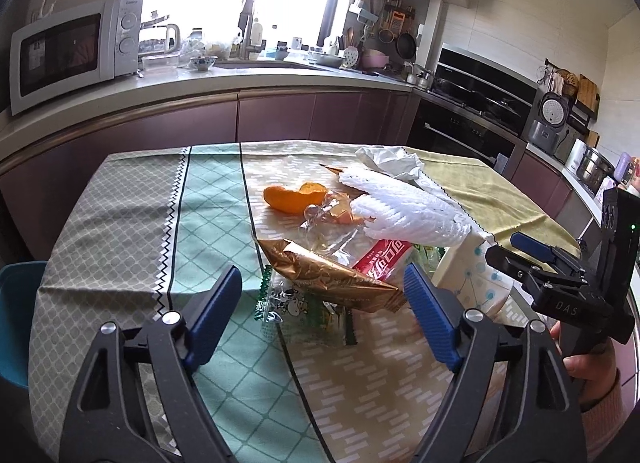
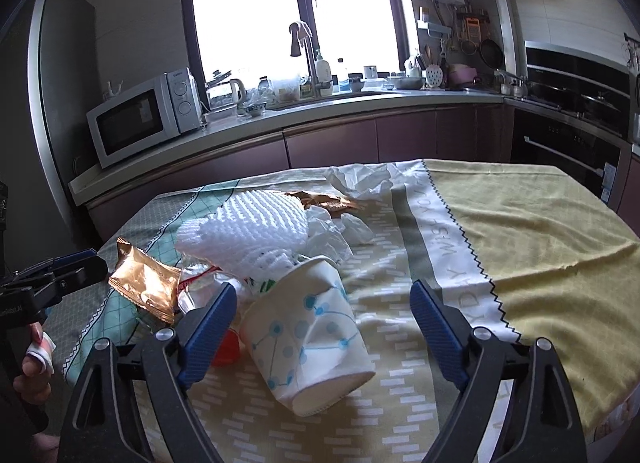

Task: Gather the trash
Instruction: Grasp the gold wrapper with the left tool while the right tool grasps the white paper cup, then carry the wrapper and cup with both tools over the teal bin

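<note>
A pile of trash lies on the cloth-covered table [image 1: 120,223]. It holds a gold foil wrapper [image 1: 332,275], white foam netting [image 1: 404,207], orange peel [image 1: 292,195], a red-labelled wrapper [image 1: 384,259], clear plastic, crumpled white paper [image 1: 388,161] and a tipped paper cup [image 1: 476,279]. My left gripper [image 1: 322,295] is open, its fingers on either side of the gold wrapper. My right gripper [image 2: 324,311] is open around the paper cup [image 2: 308,331], which lies on its side. In the right wrist view the foam netting [image 2: 248,231] and gold wrapper [image 2: 148,283] lie beyond.
A kitchen counter [image 1: 240,75] with a microwave [image 1: 72,51], sink and stove runs behind the table. A teal chair [image 1: 16,319] stands at the table's left edge. The yellow part of the cloth [image 2: 540,231] spreads to the right.
</note>
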Tool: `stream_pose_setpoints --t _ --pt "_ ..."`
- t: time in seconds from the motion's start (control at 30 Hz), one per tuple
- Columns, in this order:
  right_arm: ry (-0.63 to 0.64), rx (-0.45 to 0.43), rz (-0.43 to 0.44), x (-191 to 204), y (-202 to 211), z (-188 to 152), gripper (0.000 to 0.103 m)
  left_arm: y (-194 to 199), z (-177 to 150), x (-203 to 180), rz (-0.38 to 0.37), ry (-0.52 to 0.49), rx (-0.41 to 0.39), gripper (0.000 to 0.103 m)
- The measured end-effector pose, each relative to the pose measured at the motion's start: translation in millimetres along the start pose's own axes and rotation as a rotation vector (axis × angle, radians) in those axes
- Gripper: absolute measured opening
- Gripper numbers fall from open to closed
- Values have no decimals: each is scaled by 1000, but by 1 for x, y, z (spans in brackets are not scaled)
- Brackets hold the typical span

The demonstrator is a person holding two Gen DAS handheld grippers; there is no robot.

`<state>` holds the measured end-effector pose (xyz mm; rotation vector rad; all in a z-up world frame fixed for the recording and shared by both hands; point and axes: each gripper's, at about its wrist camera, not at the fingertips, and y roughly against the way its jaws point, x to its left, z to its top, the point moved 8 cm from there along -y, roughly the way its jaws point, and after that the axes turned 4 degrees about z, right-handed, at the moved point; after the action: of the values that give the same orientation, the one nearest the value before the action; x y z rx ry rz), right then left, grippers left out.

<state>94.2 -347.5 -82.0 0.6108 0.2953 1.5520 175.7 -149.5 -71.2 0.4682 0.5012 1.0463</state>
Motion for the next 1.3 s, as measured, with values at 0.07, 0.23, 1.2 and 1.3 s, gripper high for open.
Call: stream_pose_setpoints --t 0.07,0.23,1.2,1.3 --pt "-8 17 26 0 -2 -3 78 -6 -2 2 -30 23 27 76" --pt "7 71 76 8 -12 -10 63 -28 -6 6 -84 86 97 57" --pt "-54 -22 194 20 38 1 37 8 -9 41 -137 133 46 2" --pt "-26 -34 242 42 40 8 37 26 -7 53 -121 140 21 2"
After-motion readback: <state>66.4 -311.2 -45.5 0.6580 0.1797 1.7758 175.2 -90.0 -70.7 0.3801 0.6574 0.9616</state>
